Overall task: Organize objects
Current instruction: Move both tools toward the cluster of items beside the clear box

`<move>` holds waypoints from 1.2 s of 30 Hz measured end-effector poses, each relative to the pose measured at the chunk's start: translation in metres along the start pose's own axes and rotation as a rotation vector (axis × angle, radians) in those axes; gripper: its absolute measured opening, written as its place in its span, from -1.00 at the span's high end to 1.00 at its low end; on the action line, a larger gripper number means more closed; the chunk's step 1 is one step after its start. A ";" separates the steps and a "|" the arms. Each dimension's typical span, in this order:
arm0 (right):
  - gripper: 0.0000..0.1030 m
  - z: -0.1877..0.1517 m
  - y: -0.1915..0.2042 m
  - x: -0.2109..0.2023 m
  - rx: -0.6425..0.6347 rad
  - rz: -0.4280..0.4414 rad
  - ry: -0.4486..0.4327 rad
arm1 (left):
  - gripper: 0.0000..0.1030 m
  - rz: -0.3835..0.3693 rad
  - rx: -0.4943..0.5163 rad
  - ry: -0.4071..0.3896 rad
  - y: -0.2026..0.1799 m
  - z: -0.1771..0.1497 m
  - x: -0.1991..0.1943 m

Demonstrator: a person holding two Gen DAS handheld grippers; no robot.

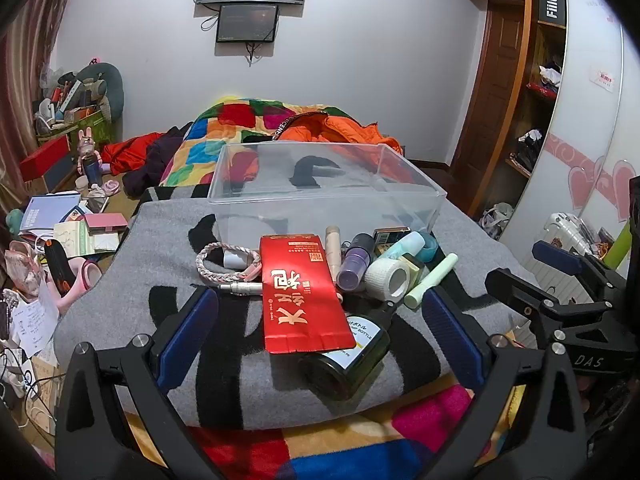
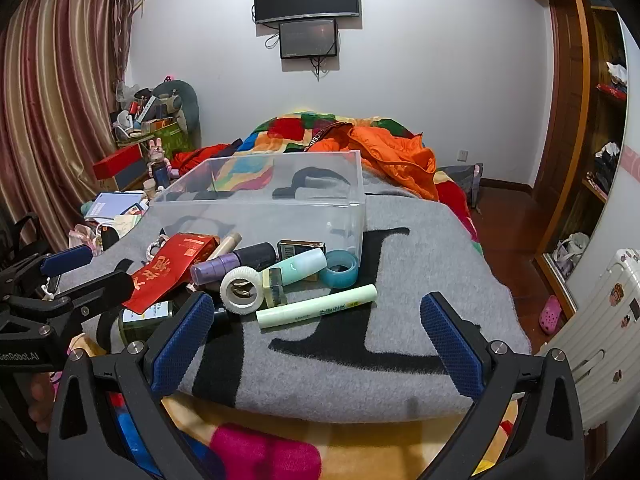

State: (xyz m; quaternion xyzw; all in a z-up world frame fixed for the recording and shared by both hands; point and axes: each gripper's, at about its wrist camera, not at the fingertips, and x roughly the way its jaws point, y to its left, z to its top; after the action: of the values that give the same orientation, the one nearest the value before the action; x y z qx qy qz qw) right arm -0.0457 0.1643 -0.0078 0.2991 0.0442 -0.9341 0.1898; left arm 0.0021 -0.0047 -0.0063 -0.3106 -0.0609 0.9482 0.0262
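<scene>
A clear plastic bin (image 1: 420, 196) (image 2: 352, 216) stands empty on a grey blanket (image 1: 120, 300) (image 2: 420, 272). In front of it lies a pile: a red packet (image 1: 300, 292) (image 2: 164, 272), a dark bottle (image 1: 344, 364), a white tape roll (image 1: 388, 276) (image 2: 240, 290), a pale green tube (image 1: 430, 280) (image 2: 316, 306), a purple bottle (image 1: 354, 266) (image 2: 216, 270), a blue tape ring (image 2: 340, 270) and a braided cable (image 1: 216, 264). My left gripper (image 1: 320, 308) is open, its fingers astride the packet and bottle without touching. My right gripper (image 2: 316, 316) is open over the blanket, just short of the green tube.
The blanket lies on a bed with a patchwork quilt (image 1: 240, 120) and an orange jacket (image 2: 400, 152) behind the bin. Books and clutter (image 1: 60, 232) cover the floor at the left. A white suitcase (image 2: 600, 332) and a wardrobe (image 2: 592, 120) stand at the right.
</scene>
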 end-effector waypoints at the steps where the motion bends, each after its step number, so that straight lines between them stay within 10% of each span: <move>1: -0.99 0.000 0.000 0.000 0.000 0.002 0.000 | -1.00 -0.001 -0.001 0.001 0.000 0.000 0.000; 36: -0.99 -0.003 -0.006 0.022 0.018 0.037 0.046 | -1.00 -0.018 -0.018 0.051 0.006 0.000 0.026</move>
State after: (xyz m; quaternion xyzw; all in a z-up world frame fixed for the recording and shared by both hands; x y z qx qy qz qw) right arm -0.0628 0.1634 -0.0226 0.3228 0.0347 -0.9237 0.2034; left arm -0.0192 -0.0083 -0.0219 -0.3344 -0.0718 0.9391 0.0335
